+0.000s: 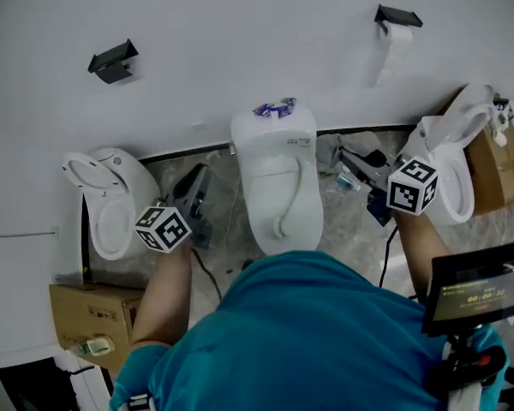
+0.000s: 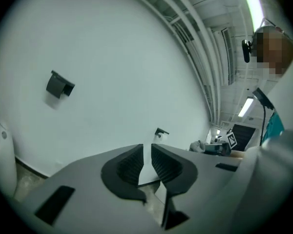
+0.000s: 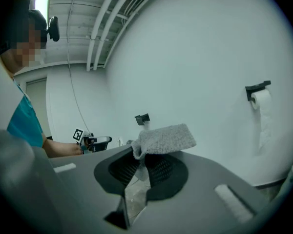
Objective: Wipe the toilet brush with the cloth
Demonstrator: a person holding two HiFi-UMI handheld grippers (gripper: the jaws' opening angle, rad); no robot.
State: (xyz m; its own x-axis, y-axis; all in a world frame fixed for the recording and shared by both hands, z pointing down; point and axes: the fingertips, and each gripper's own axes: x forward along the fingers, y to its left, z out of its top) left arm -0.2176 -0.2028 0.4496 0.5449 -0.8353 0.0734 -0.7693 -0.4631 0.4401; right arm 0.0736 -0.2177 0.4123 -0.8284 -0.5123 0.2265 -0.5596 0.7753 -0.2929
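Note:
My right gripper [image 3: 140,161] is shut on a grey fuzzy cloth [image 3: 167,138] that stands up out of its jaws. In the head view it is raised to the right of the middle toilet [image 1: 276,187]. My left gripper [image 2: 147,154] is raised toward the white wall, its pads a narrow slit apart with nothing between them. In the head view this gripper [image 1: 195,193] is held up left of the middle toilet. A thin dark upright rod [image 1: 85,248] stands beside the left toilet [image 1: 111,197]; I cannot tell whether it is the toilet brush.
A third toilet [image 1: 456,157] with its lid up is at the right, next to a cardboard box [image 1: 497,171]. Another box [image 1: 92,313] sits at lower left. A paper roll holder [image 1: 397,17] and a black bracket [image 1: 113,60] hang on the wall. A screen [image 1: 480,288] is at lower right.

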